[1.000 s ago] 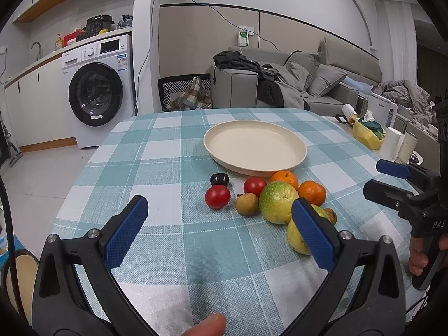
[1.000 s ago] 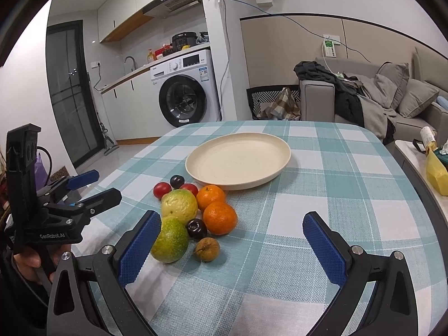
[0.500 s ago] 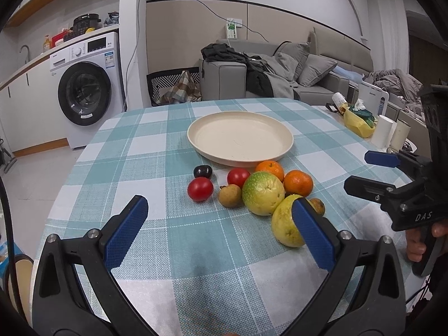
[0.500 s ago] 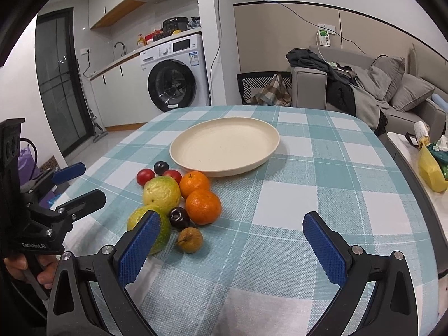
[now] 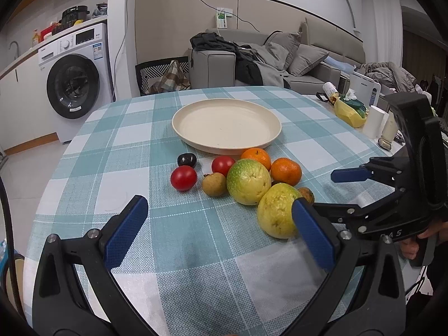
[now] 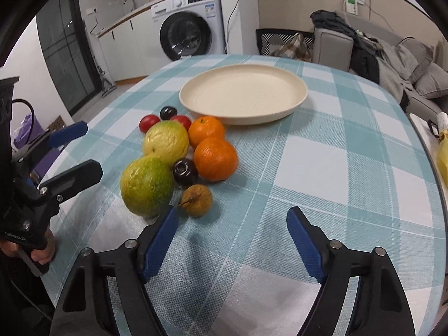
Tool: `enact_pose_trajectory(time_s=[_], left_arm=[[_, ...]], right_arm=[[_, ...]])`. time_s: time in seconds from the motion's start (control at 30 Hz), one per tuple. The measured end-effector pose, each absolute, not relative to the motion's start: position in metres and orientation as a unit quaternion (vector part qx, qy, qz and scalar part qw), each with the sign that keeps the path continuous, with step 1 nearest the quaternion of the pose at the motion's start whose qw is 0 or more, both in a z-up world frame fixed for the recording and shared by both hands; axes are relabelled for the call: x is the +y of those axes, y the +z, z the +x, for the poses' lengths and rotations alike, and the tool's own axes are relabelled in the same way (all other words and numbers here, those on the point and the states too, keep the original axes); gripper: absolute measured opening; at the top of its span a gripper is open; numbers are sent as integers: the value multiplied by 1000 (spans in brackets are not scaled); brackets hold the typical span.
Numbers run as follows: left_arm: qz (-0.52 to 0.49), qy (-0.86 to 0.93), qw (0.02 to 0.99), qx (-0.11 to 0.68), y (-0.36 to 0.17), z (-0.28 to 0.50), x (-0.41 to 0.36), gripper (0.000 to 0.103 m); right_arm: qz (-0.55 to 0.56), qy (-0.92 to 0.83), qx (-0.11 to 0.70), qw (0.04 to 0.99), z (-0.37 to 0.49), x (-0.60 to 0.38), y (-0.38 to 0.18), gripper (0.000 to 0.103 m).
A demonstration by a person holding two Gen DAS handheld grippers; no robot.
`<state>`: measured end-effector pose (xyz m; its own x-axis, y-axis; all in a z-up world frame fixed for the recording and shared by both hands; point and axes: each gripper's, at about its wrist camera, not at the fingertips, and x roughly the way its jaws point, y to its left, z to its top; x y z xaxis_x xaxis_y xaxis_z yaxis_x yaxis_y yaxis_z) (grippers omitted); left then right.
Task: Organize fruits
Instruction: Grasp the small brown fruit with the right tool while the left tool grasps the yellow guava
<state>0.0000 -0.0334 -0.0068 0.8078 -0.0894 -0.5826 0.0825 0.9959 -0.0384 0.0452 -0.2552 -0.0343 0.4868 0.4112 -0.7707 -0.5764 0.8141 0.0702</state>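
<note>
A cream plate (image 5: 226, 123) (image 6: 243, 92) sits mid-table. In front of it lies a cluster of fruit: two guavas (image 6: 147, 184) (image 6: 165, 141), two oranges (image 6: 215, 158) (image 6: 205, 130), tomatoes (image 5: 183, 177), dark plums (image 6: 184, 171) and small brown fruits (image 6: 196, 200). My right gripper (image 6: 232, 212) hangs just short of the cluster. Its jaws are closing, with only cloth between them, and its left finger is beside the brown fruit. My left gripper (image 5: 218, 207) is open over bare cloth, its right finger next to the near guava (image 5: 275, 212).
The table wears a teal-and-white checked cloth (image 5: 196, 252) and its edge curves close on both sides. A side table with a yellow bag (image 5: 348, 110) and paper rolls stands to the right. A washing machine (image 5: 75, 84) and a sofa (image 5: 280, 56) lie beyond.
My right gripper has tipped down and come closer to the fruit, and its jaws have narrowed. In the left wrist view it has moved in toward the cluster. The fruit has not moved.
</note>
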Motion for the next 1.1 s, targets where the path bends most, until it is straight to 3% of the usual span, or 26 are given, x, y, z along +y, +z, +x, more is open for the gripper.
enact_pose_trajectory(time_s=[0.1, 0.3, 0.47, 0.53, 0.6, 1.03, 1.1], left_arm=[[-6, -45, 950, 307, -7, 0, -34, 102], [-5, -48, 950, 309, -8, 1, -34, 102], [0, -52, 948, 314, -9, 1, -37, 102], [4, -51, 947, 317, -10, 2, -39, 102], [8, -48, 946, 320, -11, 3, -41, 102], [-1, -86, 928, 364, -22, 17, -64, 102], [-10, -90, 922, 377, -26, 22, -67, 93]], right_arm=[[-113, 297, 418, 851, 45, -247, -37, 77], [-128, 301, 426, 844, 46, -238, -41, 55], [-127, 310, 424, 841, 47, -232, -39, 44], [-126, 312, 425, 840, 47, -229, -39, 32], [-123, 315, 426, 839, 46, -228, -39, 27], [-71, 306, 410, 856, 31, -256, -33, 26], [-68, 304, 411, 857, 33, -258, -33, 26]])
